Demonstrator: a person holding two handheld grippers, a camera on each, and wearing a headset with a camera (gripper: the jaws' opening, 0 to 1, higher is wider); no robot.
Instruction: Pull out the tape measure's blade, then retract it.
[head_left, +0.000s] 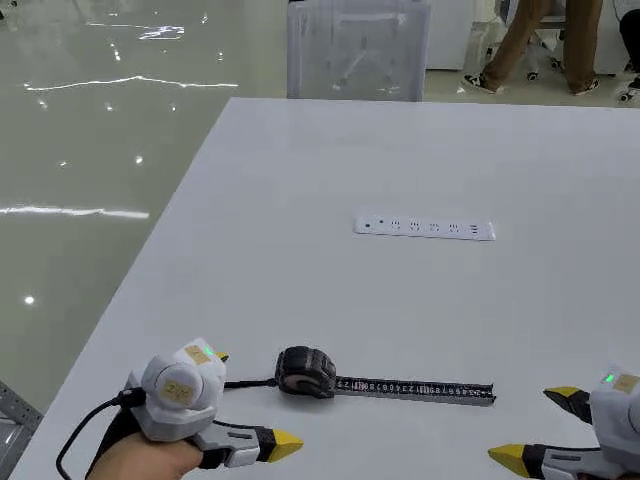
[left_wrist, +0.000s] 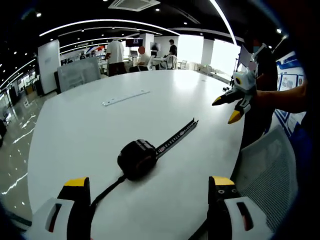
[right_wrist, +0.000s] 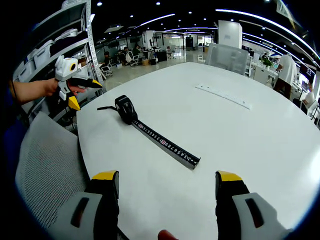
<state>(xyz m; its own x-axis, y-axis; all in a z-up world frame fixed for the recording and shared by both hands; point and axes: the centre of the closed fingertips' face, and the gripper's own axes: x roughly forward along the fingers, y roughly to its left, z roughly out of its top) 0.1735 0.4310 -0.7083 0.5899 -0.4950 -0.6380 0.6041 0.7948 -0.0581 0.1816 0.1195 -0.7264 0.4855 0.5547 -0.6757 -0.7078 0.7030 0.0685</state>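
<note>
Left gripper (head_left: 253, 400) and right gripper (head_left: 532, 425) gape wide, empty; the tape measure's (head_left: 306, 371) blade (head_left: 415, 390), probably stiff and springy, suits pinching at its hook (head_left: 490, 394).

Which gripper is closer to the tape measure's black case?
The left gripper, open right beside the case; the right gripper, also open, sits past the far tip of the extended blade.

Open-plan office: white table (head_left: 300, 250), mesh chair (head_left: 355, 50), ceiling strip lights (left_wrist: 107, 20).
</note>
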